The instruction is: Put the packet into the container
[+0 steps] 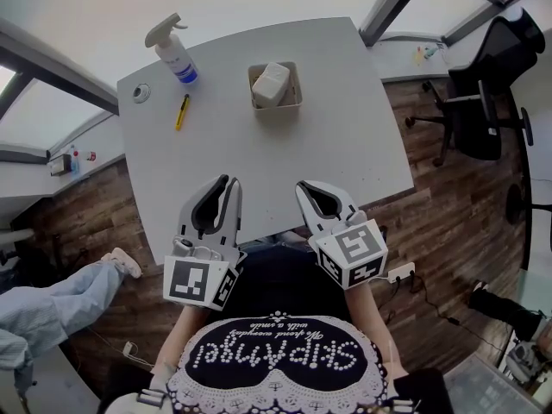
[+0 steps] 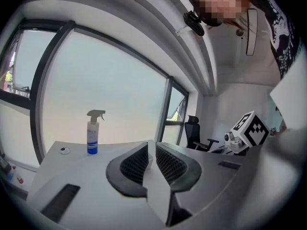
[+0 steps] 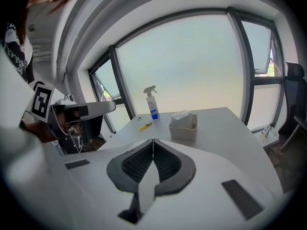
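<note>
A white packet (image 1: 270, 84) lies inside a small beige container (image 1: 297, 85) at the far middle of the grey table (image 1: 276, 166). In the right gripper view the packet (image 3: 181, 117) sticks up out of the container (image 3: 183, 131). Both grippers hover side by side over the table's near edge, well short of the container. My left gripper (image 1: 231, 182) (image 2: 151, 146) holds nothing, and a narrow gap shows between its jaws. My right gripper (image 1: 304, 186) (image 3: 153, 141) is shut and empty, its jaws touching.
A spray bottle (image 1: 175, 54) stands at the far left corner, with a round cable grommet (image 1: 141, 92) and a yellow pen (image 1: 182, 111) near it. A black office chair (image 1: 483, 84) stands off the table's right side. A person's leg (image 1: 69, 296) shows at lower left.
</note>
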{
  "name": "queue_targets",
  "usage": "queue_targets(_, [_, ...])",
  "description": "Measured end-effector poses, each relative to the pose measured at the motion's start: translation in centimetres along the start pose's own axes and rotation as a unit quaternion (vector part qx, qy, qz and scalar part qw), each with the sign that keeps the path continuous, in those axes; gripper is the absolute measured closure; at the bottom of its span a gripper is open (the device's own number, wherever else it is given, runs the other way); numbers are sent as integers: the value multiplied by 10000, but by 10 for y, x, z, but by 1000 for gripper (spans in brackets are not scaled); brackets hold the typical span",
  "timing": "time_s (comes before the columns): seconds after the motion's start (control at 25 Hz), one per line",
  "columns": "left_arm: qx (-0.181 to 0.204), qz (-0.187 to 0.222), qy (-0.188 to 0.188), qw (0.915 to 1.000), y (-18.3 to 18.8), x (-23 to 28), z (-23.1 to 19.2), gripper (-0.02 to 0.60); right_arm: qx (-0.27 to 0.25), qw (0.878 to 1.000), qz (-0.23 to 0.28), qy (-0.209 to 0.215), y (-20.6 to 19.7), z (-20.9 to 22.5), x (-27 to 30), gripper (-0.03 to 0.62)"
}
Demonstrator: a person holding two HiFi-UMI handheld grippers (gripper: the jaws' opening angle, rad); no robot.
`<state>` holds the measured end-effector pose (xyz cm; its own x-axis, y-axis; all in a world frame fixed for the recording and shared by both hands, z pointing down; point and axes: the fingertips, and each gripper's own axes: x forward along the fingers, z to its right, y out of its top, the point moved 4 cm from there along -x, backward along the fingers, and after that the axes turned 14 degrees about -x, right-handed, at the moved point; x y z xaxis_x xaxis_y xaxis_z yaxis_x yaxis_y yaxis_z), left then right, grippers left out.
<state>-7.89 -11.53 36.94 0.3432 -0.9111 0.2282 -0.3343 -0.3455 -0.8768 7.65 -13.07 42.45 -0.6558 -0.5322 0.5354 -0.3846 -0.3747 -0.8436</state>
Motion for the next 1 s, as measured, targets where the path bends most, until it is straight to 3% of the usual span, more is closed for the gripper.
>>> queue_targets(0.32, [-63,-126,30,9999,-5,-2,-2,572,67,9999,82,47,-1,-2,-3,579])
queue_targets(1.0, [-99,-243,122,9996,-8,-2,-4,572,17,9998,93,179,-1,-6,-3,579])
